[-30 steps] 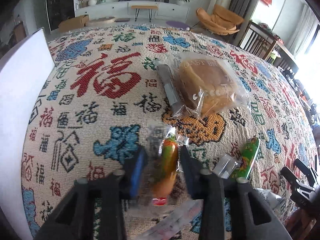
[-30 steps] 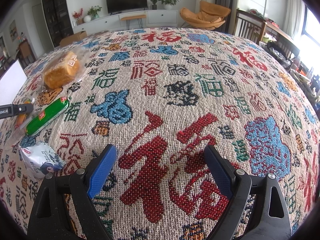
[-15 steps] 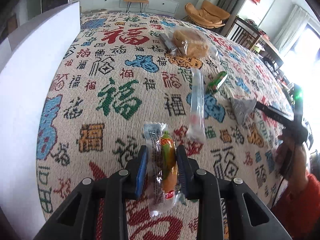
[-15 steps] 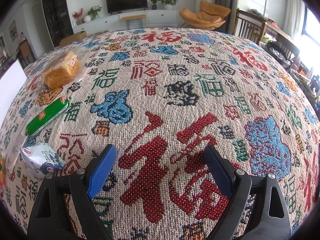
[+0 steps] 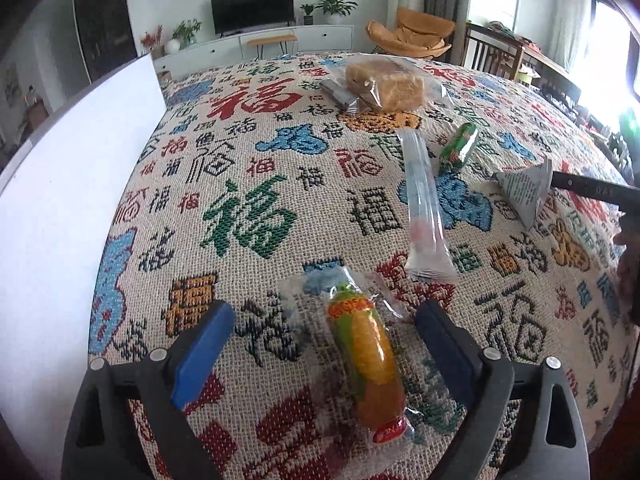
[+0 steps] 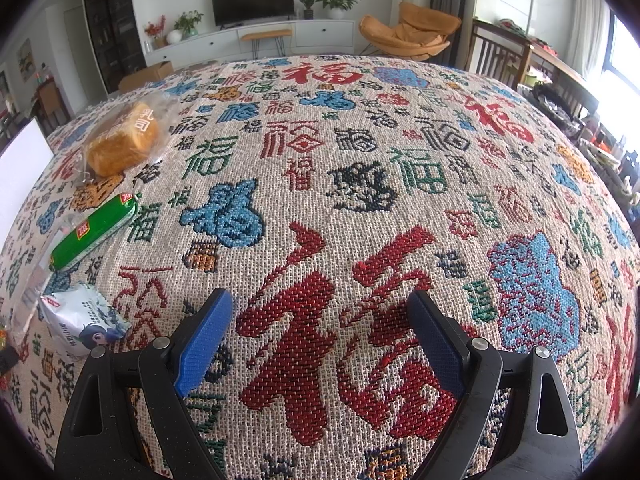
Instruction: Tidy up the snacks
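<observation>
Left gripper (image 5: 324,332): jaws were opening, spread wide, with the corn sausage between them but neither blue pad pressing on it
Corn sausage (image 5: 366,364): lay flat on the cloth in a clear wrapper, orange and yellow with a green top, its red-clipped end toward the camera, nearer the right pad than the left
Right gripper (image 6: 320,332): jaws stood wide apart over bare cloth, holding nothing
Cloth (image 6: 360,184): woven, cream with red, blue, green and black characters, covered the whole table
White board (image 5: 60,208): stood along the left edge of the cloth in the left view
Clear stick pack (image 5: 424,208): lay just beyond the corn sausage, slightly to its right, pointing away
Grey-white pouch (image 6: 80,320): lay at the left of the right view, near the green sausage
Green sausage (image 6: 94,232): lay slanted beyond the pouch, apart from it
Bread (image 6: 122,140): a bagged golden loaf, lay beyond the green sausage
Grey packet (image 5: 338,94): lay touching the bread bag's left side in the left view
Far room: a TV (image 6: 252,0), white cabinet, plants and an orange chair (image 6: 408,32) stood past the table
</observation>
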Motion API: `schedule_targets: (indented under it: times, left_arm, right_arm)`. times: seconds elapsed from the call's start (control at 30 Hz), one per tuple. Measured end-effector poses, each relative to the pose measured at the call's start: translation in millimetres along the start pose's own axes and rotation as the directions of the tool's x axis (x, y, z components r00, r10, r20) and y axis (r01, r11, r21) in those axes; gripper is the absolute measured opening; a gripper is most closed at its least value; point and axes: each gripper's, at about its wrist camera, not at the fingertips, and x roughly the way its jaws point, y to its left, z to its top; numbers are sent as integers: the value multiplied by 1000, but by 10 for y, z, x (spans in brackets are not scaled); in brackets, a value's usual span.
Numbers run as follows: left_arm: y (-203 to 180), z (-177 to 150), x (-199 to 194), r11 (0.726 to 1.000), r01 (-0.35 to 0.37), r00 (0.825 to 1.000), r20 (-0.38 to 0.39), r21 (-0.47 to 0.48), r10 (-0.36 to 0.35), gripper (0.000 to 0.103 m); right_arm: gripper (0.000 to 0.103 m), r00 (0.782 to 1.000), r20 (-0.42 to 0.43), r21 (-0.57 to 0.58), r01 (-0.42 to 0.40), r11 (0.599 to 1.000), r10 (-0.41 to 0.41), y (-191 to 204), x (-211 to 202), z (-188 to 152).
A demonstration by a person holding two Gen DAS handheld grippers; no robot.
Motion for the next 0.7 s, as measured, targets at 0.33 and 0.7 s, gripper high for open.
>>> schedule_targets:
  times: [0.33, 0.7]
  left_arm:
    - [9, -19, 4, 1000, -11, 1000, 12, -7, 11, 100]
    - [20, -13, 16, 1000, -18, 1000, 7, -15, 18, 102]
  right_arm:
    - [91, 1000, 0, 0, 0, 1000, 0, 2, 1, 2]
    - [92, 1000, -1, 0, 0, 1000, 0, -1, 1, 2]
